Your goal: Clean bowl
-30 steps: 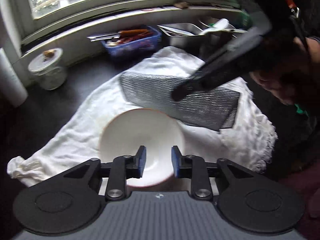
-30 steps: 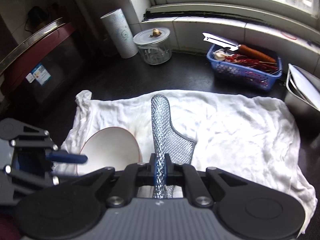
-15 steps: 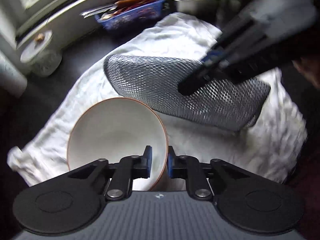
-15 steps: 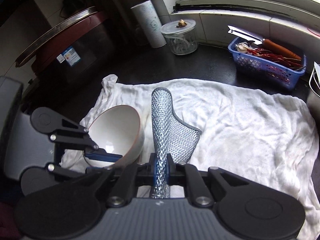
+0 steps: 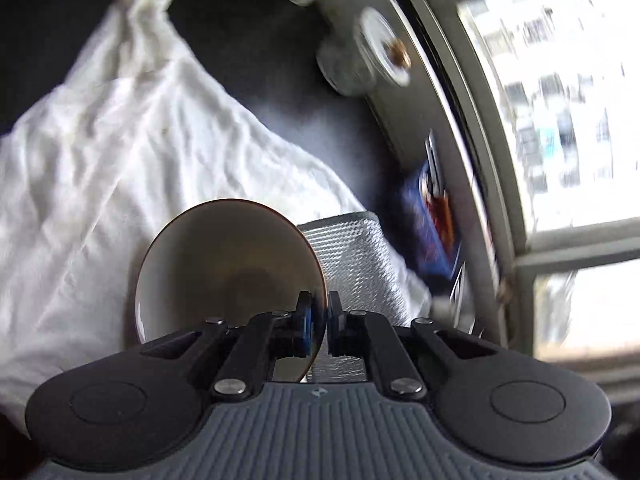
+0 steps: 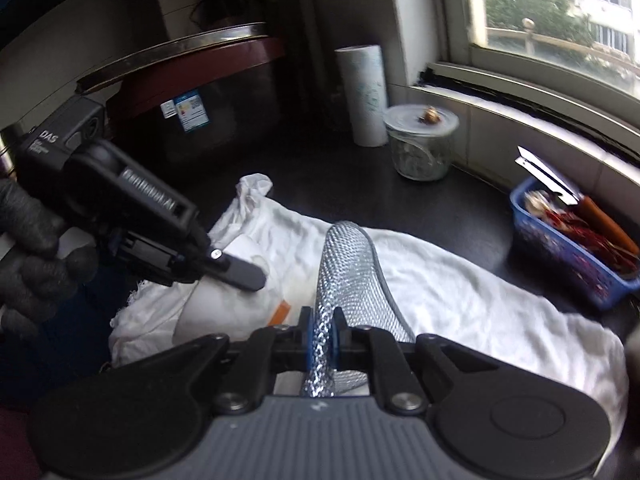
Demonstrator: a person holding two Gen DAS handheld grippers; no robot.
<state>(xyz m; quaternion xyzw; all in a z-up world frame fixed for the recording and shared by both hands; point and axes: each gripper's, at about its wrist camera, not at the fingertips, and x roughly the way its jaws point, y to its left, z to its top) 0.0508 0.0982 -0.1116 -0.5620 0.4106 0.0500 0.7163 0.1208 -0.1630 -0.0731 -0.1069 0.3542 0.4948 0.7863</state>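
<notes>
My left gripper (image 5: 319,320) is shut on the rim of the white bowl (image 5: 224,268), which has a thin orange edge and is lifted and tipped on its side above the white cloth (image 5: 100,160). My right gripper (image 6: 323,330) is shut on a silver mesh scouring cloth (image 6: 352,276), which hangs just beside the bowl's outer wall and also shows in the left wrist view (image 5: 356,264). In the right wrist view the bowl (image 6: 224,312) shows from outside, low at left, under the left gripper (image 6: 236,272).
A lidded glass jar (image 6: 420,144) and a paper roll (image 6: 362,92) stand by the window sill. A blue basket (image 6: 572,248) with utensils sits at the right. A dark red appliance (image 6: 192,92) stands at the back left on the black counter (image 6: 320,176).
My left gripper has closed on the bowl's rim, lifted it off the cloth and rolled it onto its side. The right gripper with the mesh cloth has come close beside the bowl.
</notes>
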